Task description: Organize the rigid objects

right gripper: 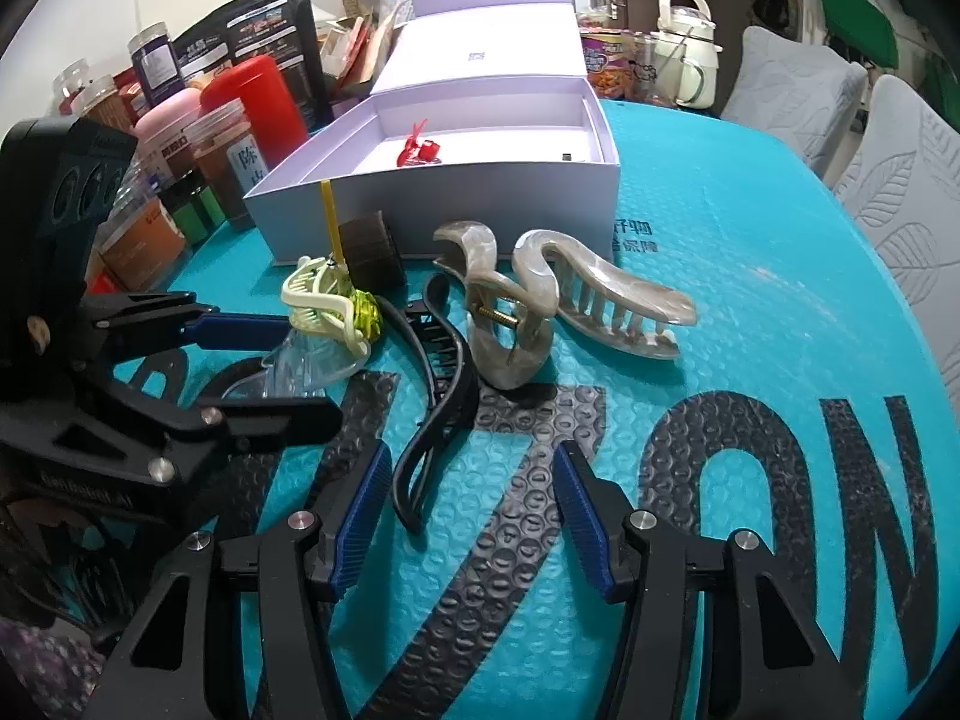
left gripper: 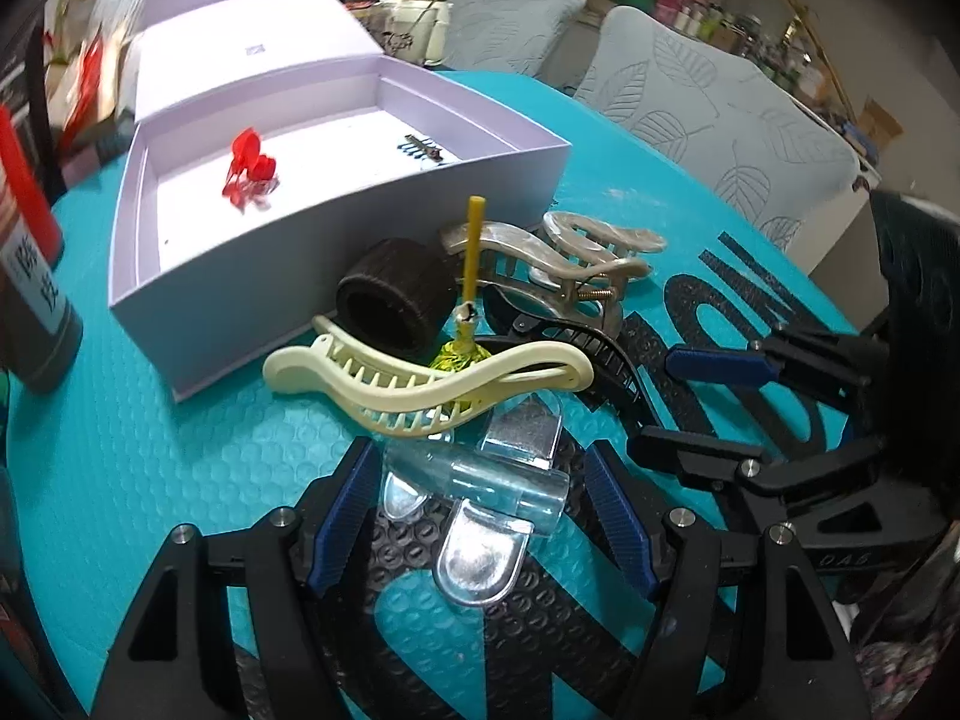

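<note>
My left gripper (left gripper: 480,519) stands open around a clear plastic hair clip (left gripper: 474,510) that lies on the teal mat (left gripper: 150,450); its pads are not pressing it. My right gripper (right gripper: 471,516) is open too, with the near end of a black hair clip (right gripper: 432,414) lying between its fingers beside the left pad. Further back sit a cream claw clip (left gripper: 420,384), a yellow-green piece on a stick (left gripper: 474,240), a brown roll (left gripper: 390,306) and two pearl-beige claw clips (right gripper: 510,312) (right gripper: 606,294). The open lilac box (left gripper: 336,252) holds a red clip (left gripper: 249,171) and a small dark clip (left gripper: 423,147).
Jars, bottles and packets (right gripper: 180,138) crowd the table's left side, with a red canister (left gripper: 24,192) near the box. A cream kettle (right gripper: 684,48) stands behind the box lid. Grey leaf-patterned chair cushions (left gripper: 720,120) line the far edge.
</note>
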Available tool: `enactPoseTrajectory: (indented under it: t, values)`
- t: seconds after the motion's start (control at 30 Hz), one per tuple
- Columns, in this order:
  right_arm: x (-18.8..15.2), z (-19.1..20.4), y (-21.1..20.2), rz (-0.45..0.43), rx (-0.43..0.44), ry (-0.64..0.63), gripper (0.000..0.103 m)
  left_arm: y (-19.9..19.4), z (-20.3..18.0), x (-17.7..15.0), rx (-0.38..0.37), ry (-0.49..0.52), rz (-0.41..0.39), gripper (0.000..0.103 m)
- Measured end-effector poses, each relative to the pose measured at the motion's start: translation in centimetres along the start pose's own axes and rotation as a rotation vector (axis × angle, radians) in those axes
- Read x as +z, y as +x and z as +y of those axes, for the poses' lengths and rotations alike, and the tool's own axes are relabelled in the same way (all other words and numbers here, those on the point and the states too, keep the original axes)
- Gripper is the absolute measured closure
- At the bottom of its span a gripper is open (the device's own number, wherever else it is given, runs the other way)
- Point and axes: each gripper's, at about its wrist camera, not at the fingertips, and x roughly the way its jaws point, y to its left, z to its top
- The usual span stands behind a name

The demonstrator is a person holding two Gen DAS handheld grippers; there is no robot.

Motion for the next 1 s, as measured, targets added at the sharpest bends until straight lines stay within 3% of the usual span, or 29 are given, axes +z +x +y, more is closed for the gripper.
enactPoseTrajectory:
  t: [0.13, 0.17, 0.43, 0.5, 0.57, 0.87, 0.97, 1.0]
  values:
    - [0.2, -0.1, 0.1, -0.001, 0.003, -0.001, 0.047, 0.0, 0.0, -0.2, 0.005, 0.015, -0.025, 0.035]
    - [0.3, -0.1, 0.2, 0.000, 0.007, -0.001, 0.047, 0.0, -0.1, -0.3, 0.013, 0.024, -0.026, 0.043]
    - [1.3, 0.1, 0.8, 0.002, 0.033, -0.014, 0.051, -1.0, 0.4, -0.9, 0.010, -0.021, -0.031, 0.043]
    - [1.6, 0.2, 1.0, 0.002, 0.034, -0.019, 0.062, -1.4, 0.6, -1.2, 0.011, -0.049, -0.032, 0.043]
    - [1.8, 0.3, 1.4, 0.005, 0.023, -0.022, 0.067, -1.9, 0.8, -1.5, 0.016, -0.066, -0.036, 0.043]
    - [2.5, 1.3, 2.2, -0.004, -0.017, -0.058, 0.067, -3.6, 0.9, -2.7, 0.041, -0.117, -0.052, 0.043]
    - [2.4, 1.2, 2.2, -0.010, -0.047, -0.056, 0.082, -3.8, 0.9, -3.1, 0.041, -0.131, -0.052, 0.043]
    - [2.4, 1.2, 2.1, -0.010, -0.046, -0.052, 0.082, -3.9, 0.9, -3.3, 0.041, -0.137, -0.052, 0.043]
